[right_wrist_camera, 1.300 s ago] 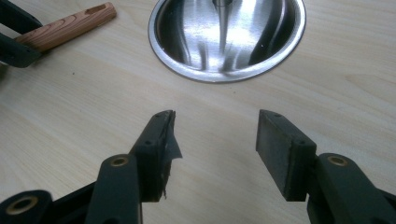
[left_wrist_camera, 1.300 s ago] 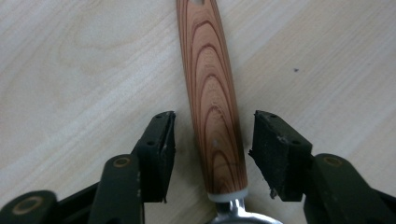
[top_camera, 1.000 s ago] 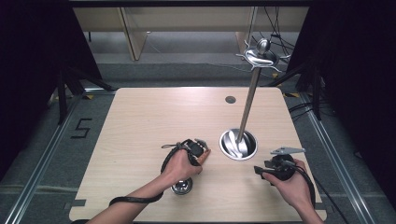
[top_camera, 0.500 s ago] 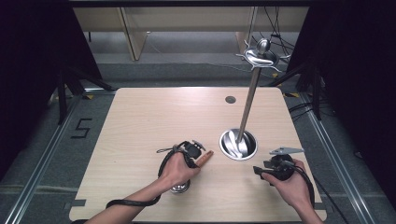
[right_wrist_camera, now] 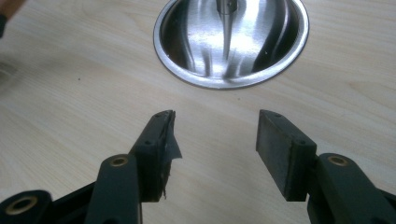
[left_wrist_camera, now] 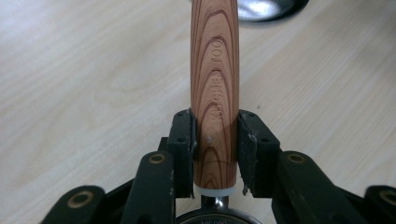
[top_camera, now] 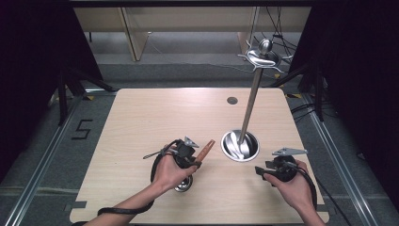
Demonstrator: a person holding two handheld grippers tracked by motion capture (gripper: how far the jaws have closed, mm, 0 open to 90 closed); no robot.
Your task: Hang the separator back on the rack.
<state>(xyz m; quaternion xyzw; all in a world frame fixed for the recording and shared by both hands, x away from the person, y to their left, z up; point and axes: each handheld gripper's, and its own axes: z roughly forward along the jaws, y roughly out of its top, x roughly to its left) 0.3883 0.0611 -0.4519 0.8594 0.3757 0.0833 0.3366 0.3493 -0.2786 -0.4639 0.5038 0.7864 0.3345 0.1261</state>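
1. Left gripper [top_camera: 195,157] sits left of the stand's round steel base [top_camera: 240,145], clenched on the wooden handle [top_camera: 205,149] of a kitchen tool; its jaws have just been closing, handle between them.
2. The left gripper view has both pads pressed on the handle [left_wrist_camera: 215,93] near its lower end, with a white collar and metal neck below them. Embossed letters run along the wood.
3. Versus a second ago: the left hand [top_camera: 169,172] has lifted and shifted a bit away from the base, and the handle now tilts up, its tip pointing at the base. Earlier it lay lower, nearer the counter.
4. The tool's metal head [top_camera: 183,184] is under the left hand, left of the base, at the counter [top_camera: 141,117]; can't tell whether it touches the wood.
5. Stand: base unmoved on the counter, thin pole [top_camera: 249,106] rising from it to a hooked top [top_camera: 263,56]. Same as earlier.
6. Right gripper [top_camera: 259,171] is right of the base and nearer the person, released, nothing between the jaws. In the right gripper view the jaws gape over bare counter [right_wrist_camera: 70,93], the base [right_wrist_camera: 231,42] just beyond them, and the left pad's lining is torn.
7. Right hand [top_camera: 291,186] same spot as a second ago, no change in its opening.
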